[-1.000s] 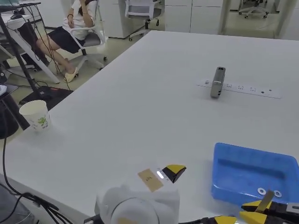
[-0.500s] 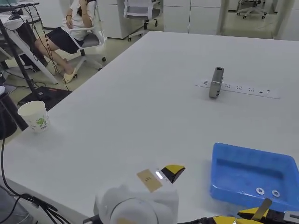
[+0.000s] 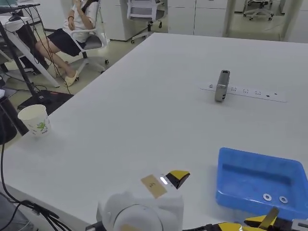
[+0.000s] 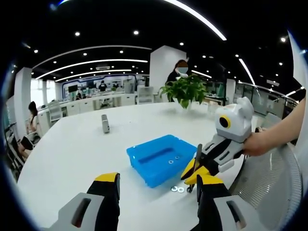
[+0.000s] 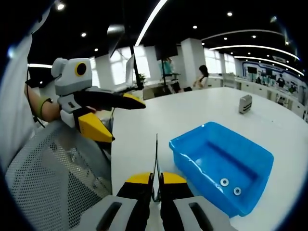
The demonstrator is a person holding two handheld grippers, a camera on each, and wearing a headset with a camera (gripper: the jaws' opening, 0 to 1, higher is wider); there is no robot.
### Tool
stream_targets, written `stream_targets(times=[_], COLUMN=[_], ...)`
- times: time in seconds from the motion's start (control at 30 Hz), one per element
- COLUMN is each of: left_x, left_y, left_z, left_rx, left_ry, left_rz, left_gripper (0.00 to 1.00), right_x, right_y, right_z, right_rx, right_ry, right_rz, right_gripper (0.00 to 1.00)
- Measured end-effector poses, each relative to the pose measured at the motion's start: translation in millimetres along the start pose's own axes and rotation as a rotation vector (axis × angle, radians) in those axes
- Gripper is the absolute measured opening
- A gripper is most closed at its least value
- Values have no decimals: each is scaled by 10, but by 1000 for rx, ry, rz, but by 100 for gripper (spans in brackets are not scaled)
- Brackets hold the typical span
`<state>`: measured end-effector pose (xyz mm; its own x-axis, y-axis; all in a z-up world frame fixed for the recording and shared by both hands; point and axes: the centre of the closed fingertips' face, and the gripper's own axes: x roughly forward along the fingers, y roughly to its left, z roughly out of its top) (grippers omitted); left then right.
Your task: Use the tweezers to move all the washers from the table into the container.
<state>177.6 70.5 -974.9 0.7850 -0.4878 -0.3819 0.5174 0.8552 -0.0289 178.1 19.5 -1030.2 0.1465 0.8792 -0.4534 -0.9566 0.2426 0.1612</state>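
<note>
Blue plastic container point(image 5: 221, 163): 2 metal washers point(image 5: 224, 182) inside; 2 further washers point(image 4: 177, 189) on white table point(image 4: 72, 154) beside it. Est. half done. Right claw point(image 5: 156, 179) clenched on slim metal tweezers point(image 5: 156, 154); left claw point(image 4: 158, 179) released.

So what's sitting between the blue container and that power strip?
Nothing: in the head view, bare white table separates the blue container from the power strip.

An open-plan office. Swivel chairs point(image 3: 142, 10) stand past the far edge of the table point(image 3: 125, 115), which carries a power strip point(image 3: 250, 91); light strips point(image 4: 96, 61) line the ceiling.
</note>
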Motion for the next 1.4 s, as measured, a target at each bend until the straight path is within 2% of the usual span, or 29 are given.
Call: stream_targets(times=[0.1, 0.3, 0.5, 0.6, 0.73, 1.03, 1.27, 1.4], left_x=[1, -13, -9, -13, -15, -22, -25, -27], left_y=[-2, 22, 8, 15, 18, 16, 21, 23], left_z=[-1, 23, 22, 32, 37, 59, 60, 57], left_rx=[0, -11, -8, -15, -17, -18, -20, -19], left_ry=[0, -15, -14, -21, -24, -35, -36, -35], left_rz=[-2, 9, 4, 5, 6, 7, 9, 9], left_gripper=[64, 64, 64, 65, 65, 65, 65, 65], right_x=[-33, -121, -172, -182, -196, -131, -22, 15], right_y=[-16, -137, -227, -282, -431, -802, -991, -1038], right_z=[80, 336, 587, 669, 737, 657, 468, 391], right_rx=[1, 49, 45, 40, 59, 117, 201, 234], right_ry=[-18, -97, -155, -174, -198, -176, -140, -127], right_rz=[-5, -37, -55, -67, -111, -206, -228, -232], right_gripper=[2, 2, 2, 2, 2, 2, 2, 2])
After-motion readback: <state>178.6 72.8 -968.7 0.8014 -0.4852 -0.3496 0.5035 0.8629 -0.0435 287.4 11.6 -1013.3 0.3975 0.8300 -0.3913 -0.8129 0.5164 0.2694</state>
